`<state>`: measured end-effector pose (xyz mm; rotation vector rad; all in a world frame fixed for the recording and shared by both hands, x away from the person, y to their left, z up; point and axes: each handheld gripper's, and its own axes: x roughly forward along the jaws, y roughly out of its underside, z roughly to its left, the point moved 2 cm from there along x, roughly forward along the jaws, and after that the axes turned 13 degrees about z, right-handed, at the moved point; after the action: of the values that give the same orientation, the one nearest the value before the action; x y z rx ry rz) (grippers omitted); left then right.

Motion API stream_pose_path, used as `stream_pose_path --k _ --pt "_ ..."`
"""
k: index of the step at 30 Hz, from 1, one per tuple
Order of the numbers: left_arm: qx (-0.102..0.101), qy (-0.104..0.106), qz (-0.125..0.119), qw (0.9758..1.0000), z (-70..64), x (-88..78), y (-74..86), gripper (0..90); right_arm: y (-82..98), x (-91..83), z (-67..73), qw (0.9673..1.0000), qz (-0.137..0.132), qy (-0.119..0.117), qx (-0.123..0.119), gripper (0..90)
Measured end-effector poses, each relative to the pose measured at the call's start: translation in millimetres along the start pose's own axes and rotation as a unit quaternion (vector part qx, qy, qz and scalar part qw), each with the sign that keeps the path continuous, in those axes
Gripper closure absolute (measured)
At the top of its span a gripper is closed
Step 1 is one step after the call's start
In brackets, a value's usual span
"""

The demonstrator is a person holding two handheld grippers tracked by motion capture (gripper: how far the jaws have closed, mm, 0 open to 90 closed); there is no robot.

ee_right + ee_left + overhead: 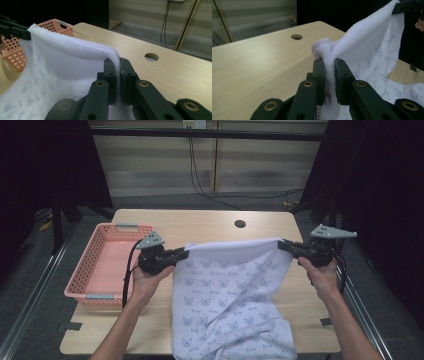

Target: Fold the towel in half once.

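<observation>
Dark curtains and a grey floor ring the pale wood worktop, round hole at upper centre. Across the middle of the frame hangs a white towel, printed with small blue figures, its lower part heaped at the bottom edge. It looks light, soft and limp, best taken by its hemmed corners. Left of it sits a pink perforated plastic basket. The left gripper and right gripper each have fingers clamped on 1 top corner.

White terry cloth towel, soft, nubby, printed with faint grey motifs, matt pale wood-grain desk, smooth, pink perforated plastic basket, matt black plastic tongs with brass-coloured rivets
</observation>
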<state>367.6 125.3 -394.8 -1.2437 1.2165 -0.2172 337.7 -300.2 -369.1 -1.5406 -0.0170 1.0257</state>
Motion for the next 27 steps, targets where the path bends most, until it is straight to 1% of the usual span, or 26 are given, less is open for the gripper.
stream_pose_path --k 3,6,7,8,10,11,12,13,14,15,16,17,18,19,20,21,22,23,24,25,26,27 --pt "0.002 -0.015 0.001 0.9999 8.0 0.4 -12.4 80.8 -13.2 5.6 -7.6 1.0000 -0.001 0.007 0.003 85.7" --pt "-0.003 -0.027 0.001 0.9996 22.2 3.1 -28.2 80.8 -28.9 12.9 -15.5 0.9999 -0.001 0.016 0.003 85.6" --pt "-0.005 -0.030 0.002 0.9995 25.6 4.7 -31.6 80.8 -35.0 16.3 -18.6 0.9998 0.001 0.019 0.003 85.6" --pt "-0.005 -0.030 0.002 0.9995 25.6 4.7 -31.6 80.7 -35.0 16.3 -18.6 0.9998 0.001 0.019 0.003 85.6" --pt "-0.010 -0.039 0.005 0.9992 37.9 13.5 -42.3 80.2 -44.9 23.8 -25.0 0.9996 0.003 0.029 0.003 85.6" --pt "-0.011 -0.045 0.011 0.9989 43.5 18.2 -46.2 78.8 -48.7 27.8 -28.8 0.9994 0.004 0.033 0.006 85.4" --pt "-0.019 -0.051 0.015 0.9984 49.0 23.4 -49.5 75.3 -52.0 32.6 -33.3 0.9993 0.006 0.036 0.008 84.3" --pt "-0.026 -0.063 0.020 0.9975 55.2 27.5 -51.6 64.4 -54.5 45.0 -44.4 0.9978 0.025 0.061 0.012 71.6" --pt "-0.057 -0.069 0.014 0.9959 67.4 33.3 -51.3 55.6 -53.5 52.2 -50.7 0.9965 0.042 0.071 0.018 62.4" --pt "-0.071 -0.072 0.017 0.9947 70.7 35.9 -49.4 51.8 -51.2 57.6 -56.3 0.9943 0.052 0.090 0.024 60.9" --pt "-0.068 -0.077 0.024 0.9944 71.5 38.6 -46.5 51.1 -47.8 60.8 -61.0 0.9940 0.054 0.091 0.028 58.9" --pt "-0.068 -0.077 0.024 0.9944 71.5 38.6 -46.5 50.7 -47.8 60.8 -61.0 0.9940 0.054 0.091 0.028 58.9" --pt "-0.060 -0.056 0.035 0.9960 66.7 42.8 -40.2 51.1 -39.9 63.5 -66.1 0.9938 0.052 0.091 0.038 53.3" --pt "-0.060 -0.056 0.035 0.9960 66.7 42.8 -40.2 51.4 -39.9 63.5 -66.1 0.9938 0.052 0.091 0.038 53.3" --pt "-0.052 -0.047 0.036 0.9969 59.3 44.9 -34.8 52.3 -30.1 64.2 -66.5 0.9942 0.053 0.085 0.038 50.6" --pt "-0.052 -0.047 0.036 0.9969 59.3 44.9 -34.8 52.8 -30.1 64.2 -66.5 0.9942 0.053 0.085 0.038 50.6" --pt "-0.051 -0.036 0.038 0.9974 52.5 44.4 -29.2 53.1 -20.0 63.5 -62.4 0.9951 0.060 0.071 0.034 48.1" --pt "-0.051 -0.036 0.038 0.9974 52.5 44.4 -29.2 53.9 -20.0 63.5 -62.4 0.9951 0.060 0.071 0.034 48.1" --pt "-0.044 -0.026 0.042 0.9978 48.2 43.1 -25.6 53.9 -14.6 61.9 -58.4 0.9952 0.066 0.066 0.031 47.4" --pt "-0.041 -0.015 0.045 0.9981 37.3 40.0 -16.0 56.2 -3.0 56.8 -47.8 0.9963 0.065 0.048 0.029 47.1" --pt "-0.037 -0.006 0.052 0.9980 31.2 38.7 -10.4 56.4 3.6 53.5 -41.4 0.9967 0.066 0.040 0.026 46.8" --pt "-0.037 -0.006 0.052 0.9980 31.2 38.7 -10.4 58.7 3.6 53.5 -41.4 0.9967 0.066 0.040 0.026 46.8"
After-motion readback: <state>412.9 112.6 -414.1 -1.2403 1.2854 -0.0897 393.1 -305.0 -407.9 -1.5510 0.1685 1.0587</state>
